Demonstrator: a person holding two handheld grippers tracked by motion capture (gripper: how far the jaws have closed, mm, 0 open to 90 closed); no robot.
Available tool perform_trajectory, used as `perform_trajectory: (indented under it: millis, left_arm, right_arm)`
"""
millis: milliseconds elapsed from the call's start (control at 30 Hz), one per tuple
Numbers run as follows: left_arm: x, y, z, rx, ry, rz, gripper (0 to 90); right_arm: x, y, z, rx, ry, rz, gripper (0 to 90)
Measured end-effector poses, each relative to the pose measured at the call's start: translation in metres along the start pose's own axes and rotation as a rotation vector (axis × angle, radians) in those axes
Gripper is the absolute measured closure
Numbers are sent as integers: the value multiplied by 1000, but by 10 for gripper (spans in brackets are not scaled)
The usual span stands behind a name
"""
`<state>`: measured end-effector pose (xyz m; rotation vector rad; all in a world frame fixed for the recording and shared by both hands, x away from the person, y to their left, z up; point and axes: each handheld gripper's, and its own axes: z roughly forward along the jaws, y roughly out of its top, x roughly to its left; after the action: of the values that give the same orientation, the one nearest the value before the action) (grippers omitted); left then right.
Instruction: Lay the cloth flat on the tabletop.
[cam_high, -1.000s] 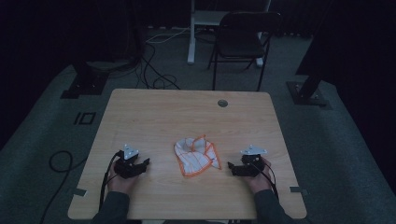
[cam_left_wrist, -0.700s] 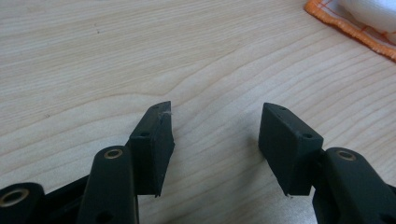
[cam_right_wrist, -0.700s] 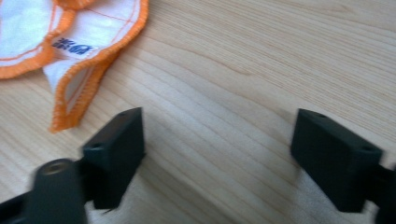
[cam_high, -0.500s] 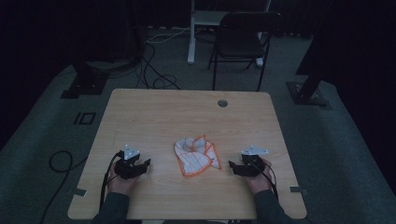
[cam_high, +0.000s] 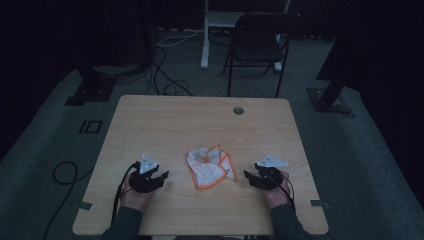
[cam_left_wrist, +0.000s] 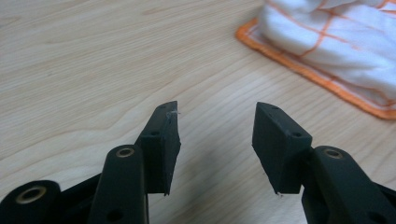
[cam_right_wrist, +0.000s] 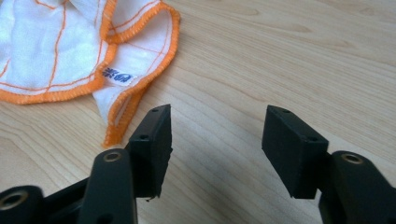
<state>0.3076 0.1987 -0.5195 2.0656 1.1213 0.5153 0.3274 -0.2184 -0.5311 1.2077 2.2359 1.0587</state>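
L gripper (cam_high: 161, 178) sits on the light wooden table (cam_high: 165, 125), near-left of centre, pointing toward the crumpled white cloth w/ orange hem and orange grid lines (cam_high: 210, 166). Jaws spread, have just been closing, nothing btwn them. L gripper view (cam_left_wrist: 215, 122): bare wood in the gap, cloth (cam_left_wrist: 336, 42) up-right, apart from the pads. High view: cloth lies mid-table btwn both grippers, touching neither. R gripper (cam_high: 249, 176) faces it from the right, jaws spread, also just been closing, empty. R gripper view (cam_right_wrist: 215, 125) adds a small blue-printed label (cam_right_wrist: 117, 76) on the cloth (cam_right_wrist: 60, 42) and an orange-hemmed corner just beside its left-hand pad; too small to see from above.
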Motion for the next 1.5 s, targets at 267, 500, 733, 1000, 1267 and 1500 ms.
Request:
perform_trajectory:
  millis: [267, 500, 733, 1000, 1267, 1500]
  left_arm:
    - [-17, 9, 4, -16, -41, 35, 531]
    - [-27, 16, 5, -35, -69, 49, 550]
    - [-36, 23, 8, -46, -92, 64, 556]
    - [-47, 28, 14, -46, -115, 83, 558]
    - [-60, 34, 23, -43, -143, 106, 564]
    - [-73, 39, 32, -42, -172, 129, 570]
  right_arm:
    - [3, 2, -2, -7, 7, -7, 459]
    - [5, 5, -4, -15, 4, -17, 495]
    - [7, 6, -4, -19, 10, -24, 521]
    - [9, 8, -5, -24, 17, -38, 554]
    - [11, 9, -5, -29, 21, -45, 557]
    - [13, 11, -5, -30, 24, -49, 548]
